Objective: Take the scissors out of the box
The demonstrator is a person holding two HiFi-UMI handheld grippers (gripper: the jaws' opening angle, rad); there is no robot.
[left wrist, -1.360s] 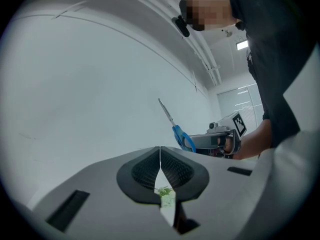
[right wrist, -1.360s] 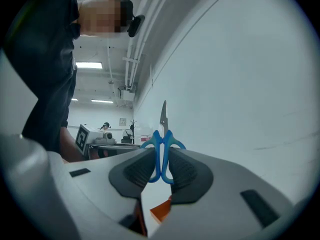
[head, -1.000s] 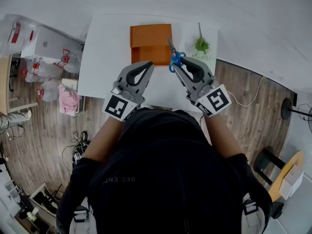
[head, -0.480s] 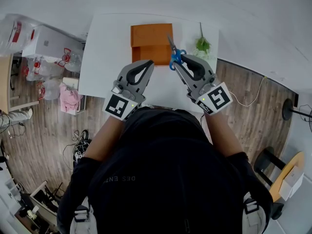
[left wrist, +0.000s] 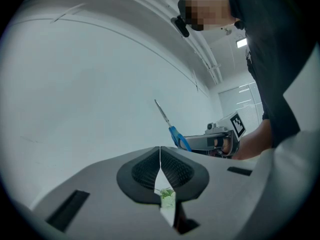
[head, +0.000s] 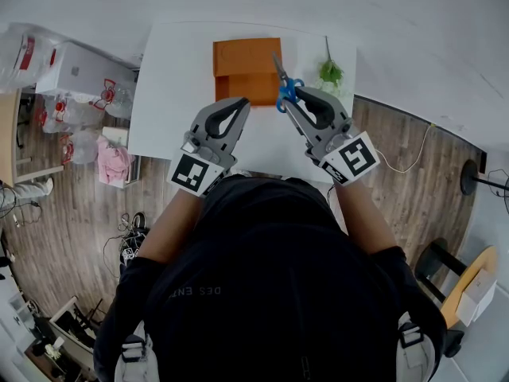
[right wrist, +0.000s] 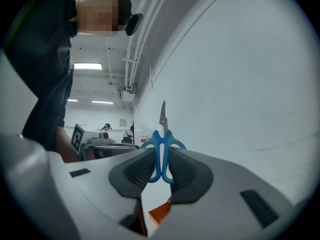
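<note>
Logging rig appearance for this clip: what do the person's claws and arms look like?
The left claw and right claw both have light grey, wedge-shaped bodies, with dark ribbed pads set into teardrop-shaped recesses. Each carries a white cube at its rear, printed with black square markers. The person wears a black short-sleeved top, leaving the forearms bare.

Bright and even across the white tabletop [head: 175, 94], with hardly a shadow. Lit from ceiling strip lights [right wrist: 87, 65], mildly blown out. Bent hard by fisheye at every edge, ringed with dark vignette in both gripper views. Soft up close, sharper farther off.
</note>
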